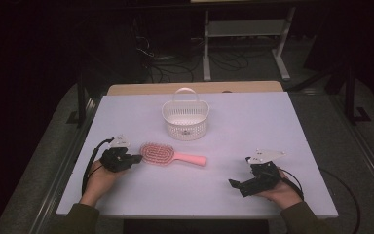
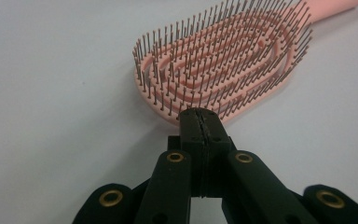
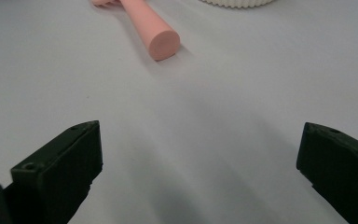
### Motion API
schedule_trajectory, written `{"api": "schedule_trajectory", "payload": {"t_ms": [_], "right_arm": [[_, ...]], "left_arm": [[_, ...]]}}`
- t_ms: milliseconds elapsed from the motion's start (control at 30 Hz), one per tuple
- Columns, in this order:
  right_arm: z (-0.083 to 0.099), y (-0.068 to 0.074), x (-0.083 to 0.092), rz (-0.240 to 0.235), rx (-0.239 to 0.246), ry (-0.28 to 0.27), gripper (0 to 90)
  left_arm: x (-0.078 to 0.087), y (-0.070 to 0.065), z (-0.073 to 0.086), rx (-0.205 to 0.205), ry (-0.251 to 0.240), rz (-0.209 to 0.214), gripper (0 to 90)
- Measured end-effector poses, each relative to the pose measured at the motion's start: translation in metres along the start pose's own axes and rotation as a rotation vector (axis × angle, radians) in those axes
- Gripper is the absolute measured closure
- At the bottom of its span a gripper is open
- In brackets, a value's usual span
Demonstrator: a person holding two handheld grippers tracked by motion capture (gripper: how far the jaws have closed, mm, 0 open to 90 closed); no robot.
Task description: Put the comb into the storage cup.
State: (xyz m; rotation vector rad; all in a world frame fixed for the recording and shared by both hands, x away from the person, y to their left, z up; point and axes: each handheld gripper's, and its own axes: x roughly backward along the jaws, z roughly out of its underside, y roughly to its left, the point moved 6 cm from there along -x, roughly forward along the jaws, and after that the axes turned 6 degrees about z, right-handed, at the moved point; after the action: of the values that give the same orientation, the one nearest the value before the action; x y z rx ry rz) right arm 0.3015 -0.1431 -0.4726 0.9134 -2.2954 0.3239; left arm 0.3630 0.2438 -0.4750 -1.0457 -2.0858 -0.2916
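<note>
1. Nearest the person, the right gripper (image 1: 238,186) rests on the pale lavender tabletop (image 1: 253,122) at the right, held in the right hand (image 1: 283,191). Its two black jaws stand wide apart with nothing between them.
2. At the left, the left gripper (image 1: 135,158) sits in the left hand (image 1: 99,176), its jaws clenched tight together on nothing.
3. In the left gripper view those closed tips point at the rounded end of the pink plastic hairbrush (image 2: 223,60) and sit just at its rim; whether they touch it I cannot tell.
4. The hairbrush lies flat, bristles up, between the two grippers, its handle reaching toward the right gripper but well apart from it.
5. Farther back stands a white perforated plastic basket with a loop handle (image 1: 185,117), near the brush, not touching it.
</note>
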Motion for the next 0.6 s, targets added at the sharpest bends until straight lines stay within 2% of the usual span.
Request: {"api": "schedule_trajectory", "payload": {"t_ms": [600], "right_arm": [[0.000,-0.001,0.000,0.000,-0.001,0.002,0.2]], "left_arm": [[-0.010,0.013,-0.018,0.023,-0.029,-0.021,90.0]]}}
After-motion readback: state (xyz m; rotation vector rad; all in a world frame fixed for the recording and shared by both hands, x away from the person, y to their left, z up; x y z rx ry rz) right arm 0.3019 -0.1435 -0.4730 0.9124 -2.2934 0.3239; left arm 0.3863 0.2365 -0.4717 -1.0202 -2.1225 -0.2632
